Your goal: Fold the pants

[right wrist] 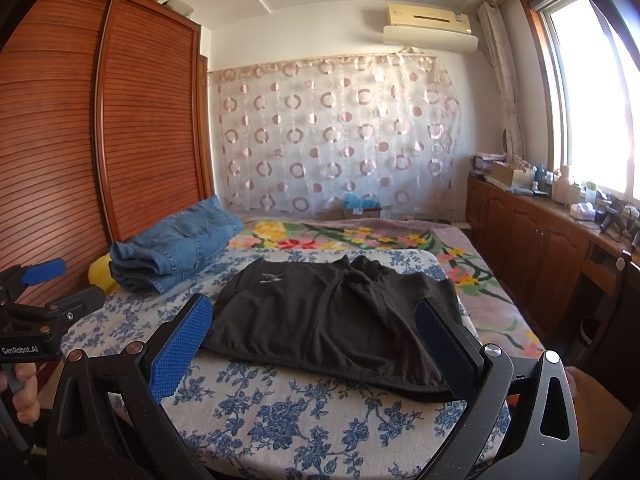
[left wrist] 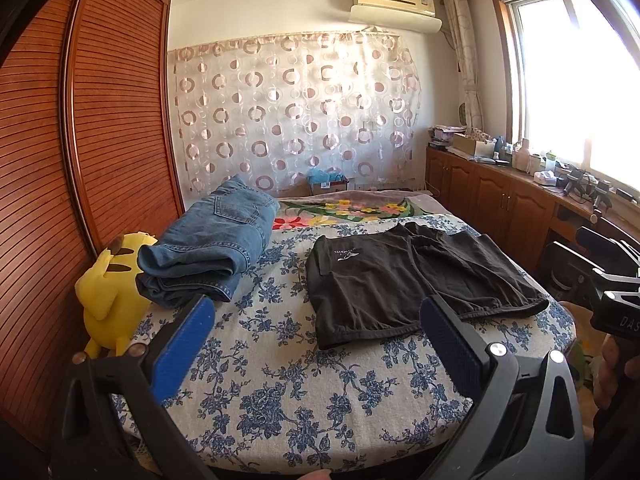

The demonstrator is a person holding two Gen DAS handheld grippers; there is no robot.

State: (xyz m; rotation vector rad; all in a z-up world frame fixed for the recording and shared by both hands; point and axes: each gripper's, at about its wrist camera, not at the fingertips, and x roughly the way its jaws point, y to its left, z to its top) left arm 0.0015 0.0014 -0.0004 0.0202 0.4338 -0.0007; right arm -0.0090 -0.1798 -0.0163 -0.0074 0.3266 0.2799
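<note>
On the bed [left wrist: 280, 392], black pants [left wrist: 400, 280] lie flat w/ folded jeans [left wrist: 208, 248] beside, both the left hand-held gripper [left wrist: 312, 320] & right hand-held gripper [right wrist: 314, 320] spread wide, holding nothing.

Both tongs are held level and side by side, jaws spread wide and gripping nothing. The left tongs [left wrist: 316, 320] point far into the scene; the right tongs [right wrist: 314, 318] do likewise. A hand [right wrist: 22, 394] grips the left handle.
</note>
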